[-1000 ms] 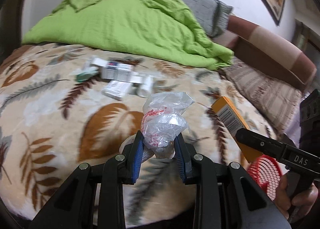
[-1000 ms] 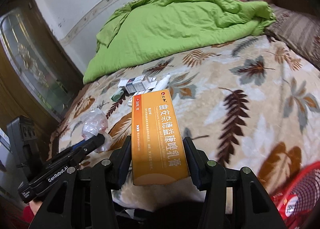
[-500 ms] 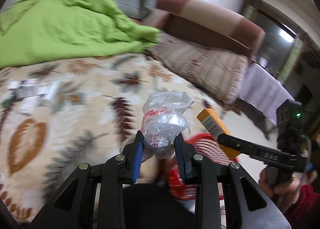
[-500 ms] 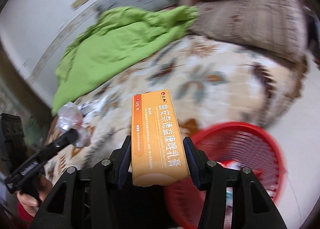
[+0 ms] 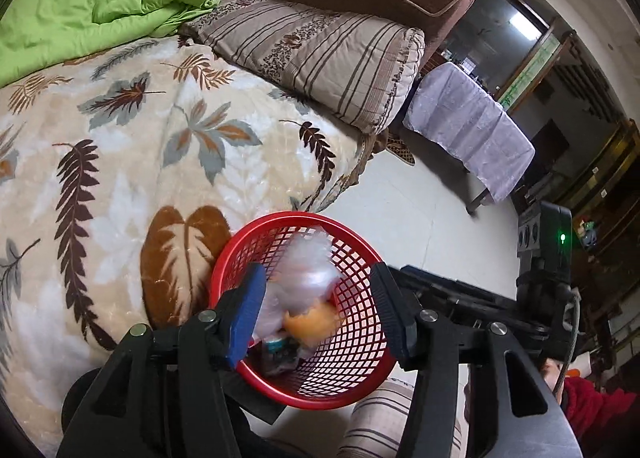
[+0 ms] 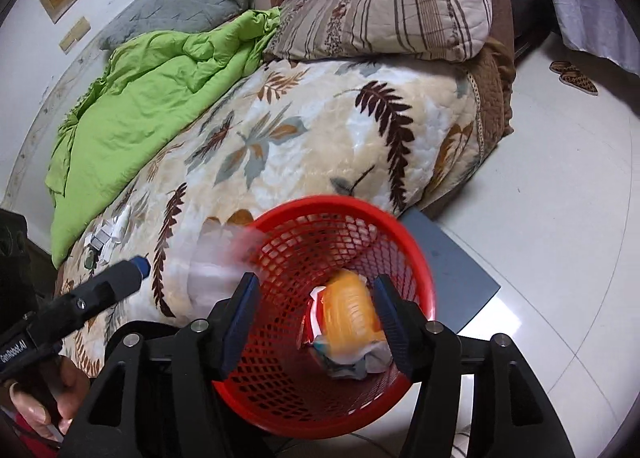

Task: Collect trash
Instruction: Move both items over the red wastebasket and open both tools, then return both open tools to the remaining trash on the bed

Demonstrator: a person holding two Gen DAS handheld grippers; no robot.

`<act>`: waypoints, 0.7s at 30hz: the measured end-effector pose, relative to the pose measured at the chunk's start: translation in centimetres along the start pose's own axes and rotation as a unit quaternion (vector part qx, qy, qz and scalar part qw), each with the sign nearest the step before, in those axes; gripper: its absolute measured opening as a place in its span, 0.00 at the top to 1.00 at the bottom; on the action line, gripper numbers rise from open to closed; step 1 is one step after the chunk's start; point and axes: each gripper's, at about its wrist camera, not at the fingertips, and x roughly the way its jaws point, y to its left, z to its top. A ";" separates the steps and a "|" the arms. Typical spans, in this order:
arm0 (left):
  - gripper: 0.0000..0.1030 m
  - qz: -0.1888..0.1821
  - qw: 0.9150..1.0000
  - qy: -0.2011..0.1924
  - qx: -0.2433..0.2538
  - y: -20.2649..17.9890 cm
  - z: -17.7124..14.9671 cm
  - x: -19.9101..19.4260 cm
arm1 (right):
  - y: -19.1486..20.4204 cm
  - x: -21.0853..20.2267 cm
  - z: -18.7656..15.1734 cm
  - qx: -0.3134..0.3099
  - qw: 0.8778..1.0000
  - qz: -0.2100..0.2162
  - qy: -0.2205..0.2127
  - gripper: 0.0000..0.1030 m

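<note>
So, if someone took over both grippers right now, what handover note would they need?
Left gripper: jaws just opened, plastic bag dropping into the red basket.
Right gripper: jaws just opened, orange box falling into the basket.
Done: both pieces released over the basket, on the floor beside the bed.
Left: small boxes on the bed near the green quilt.

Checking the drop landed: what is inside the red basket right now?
Inside the red basket lie a blurred orange box, a clear plastic bag and crumpled wrappers. Whatever sits beneath that pile is covered.
</note>
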 end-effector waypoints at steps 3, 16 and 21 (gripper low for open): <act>0.49 0.015 1.000 -0.014 -0.006 0.8 0.2 -1.1 | 0.8 0.0 0.5 -0.010 1.000 0.006 -0.010 0.39; 0.47 0.137 0.984 -0.094 -0.071 10.2 -0.7 -10.5 | 13.5 5.0 1.5 -0.112 0.985 0.130 0.032 0.39; 0.47 0.179 0.970 -0.116 -0.117 15.2 -1.8 -14.4 | 19.6 7.8 1.6 -0.156 0.971 0.174 0.059 0.38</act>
